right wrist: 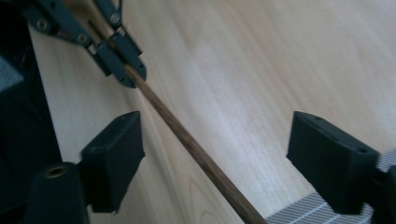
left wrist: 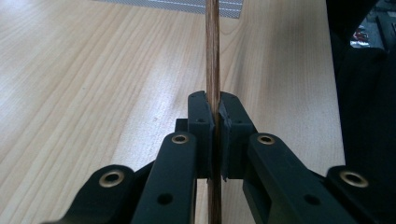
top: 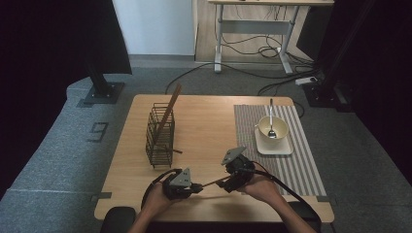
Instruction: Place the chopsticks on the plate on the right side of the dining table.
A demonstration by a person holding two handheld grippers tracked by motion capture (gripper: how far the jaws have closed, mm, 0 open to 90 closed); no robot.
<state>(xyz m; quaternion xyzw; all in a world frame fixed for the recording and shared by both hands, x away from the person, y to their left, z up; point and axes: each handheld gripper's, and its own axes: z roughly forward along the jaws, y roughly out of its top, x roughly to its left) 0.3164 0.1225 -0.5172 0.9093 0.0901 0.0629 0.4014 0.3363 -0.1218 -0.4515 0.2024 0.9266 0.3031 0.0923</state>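
Observation:
A thin brown wooden chopstick (top: 213,182) hangs just above the table near its front edge, between my two grippers. My left gripper (left wrist: 215,105) is shut on it, and the stick (left wrist: 213,46) runs straight out past its pads. In the high view the left gripper (top: 196,187) points right. My right gripper (right wrist: 217,126) stands open around the same stick (right wrist: 187,140), which passes nearer its left pad (right wrist: 114,154) without touching either one. From above, the right gripper (top: 224,184) faces the left one.
A black wire basket (top: 160,136) stands left of centre with another chopstick (top: 169,111) leaning upright in it. On a striped placemat (top: 296,165) at the right, a cream bowl (top: 272,127) with a spoon (top: 271,116) sits on a white square plate (top: 274,146).

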